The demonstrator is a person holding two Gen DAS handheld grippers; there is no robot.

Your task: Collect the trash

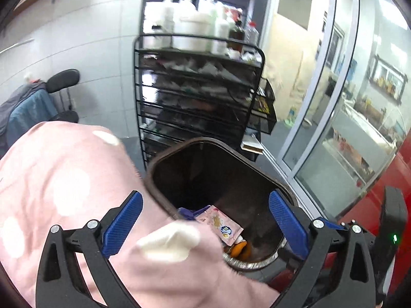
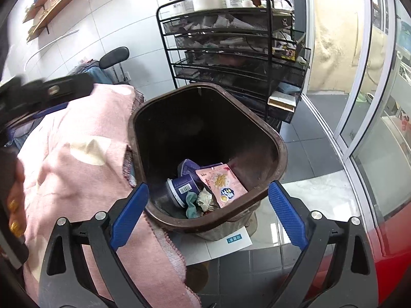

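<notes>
A dark brown trash bin (image 2: 278,154) stands on the floor beside a table under a pink cloth (image 2: 77,159). Inside lie a pink snack packet (image 2: 223,183), a blue cup (image 2: 181,187), crumpled paper (image 2: 205,200) and a teal scrap (image 2: 192,205). My right gripper (image 2: 208,215) is open and empty, above the bin's near rim. My left gripper (image 1: 205,227) is open and empty, over the cloth edge and the bin (image 1: 179,159). In the left wrist view a foil tray (image 1: 257,263) with orange food sits below the packet (image 1: 228,224).
A black wire rack (image 2: 231,51) with bottles and clutter stands behind the bin, also in the left wrist view (image 1: 195,92). A glass sliding door (image 2: 359,102) is at right. A red surface (image 2: 385,243) is at lower right. A white paper (image 2: 231,243) lies under the bin.
</notes>
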